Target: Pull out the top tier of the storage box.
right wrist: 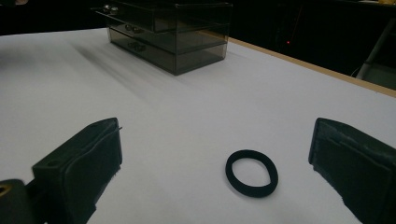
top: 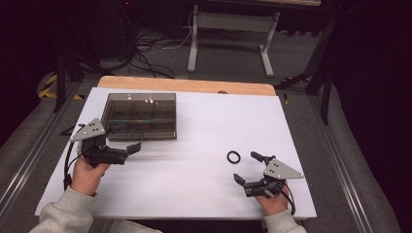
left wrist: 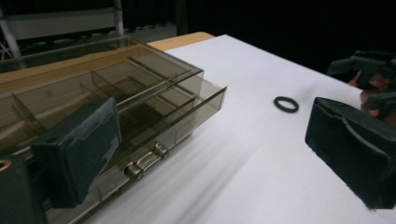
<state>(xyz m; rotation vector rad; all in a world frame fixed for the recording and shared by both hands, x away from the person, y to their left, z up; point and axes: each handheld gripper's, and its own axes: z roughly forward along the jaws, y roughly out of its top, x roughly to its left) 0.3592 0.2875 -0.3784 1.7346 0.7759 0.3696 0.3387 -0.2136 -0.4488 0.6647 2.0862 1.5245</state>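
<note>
White desk (top: 194, 160), person seated at the near edge, a gripper in each hand.

Left gripper (top: 127, 137) sits at the near left corner of the smoked clear drawer box (top: 141, 116), which stands on the desk's far left part. Its fingers (left wrist: 77, 149) are spread wide with nothing between them. In the left gripper view one finger lies just in front of the box's lowest drawer (left wrist: 154, 135), which is pulled out a little, small metal knobs (left wrist: 144, 161) showing on its front; whether the finger touches the drawer I cannot tell. The drawer's compartments look bare as far as the tinted walls let me see.

Right gripper (top: 247, 167) rests low over the near right part of the desk, held in the right hand (top: 272, 201). Its fingers (right wrist: 79, 163) also stand wide apart, gripping nothing.

Black hair band (top: 233, 157), a small closed loop, lies flat on the bare desk just ahead of the right gripper, apart from both its fingers. In the right gripper view the hair band (right wrist: 251, 172) sits between the two fingers' lines, nearer the right-hand one. It is well apart from the drawer box.
</note>
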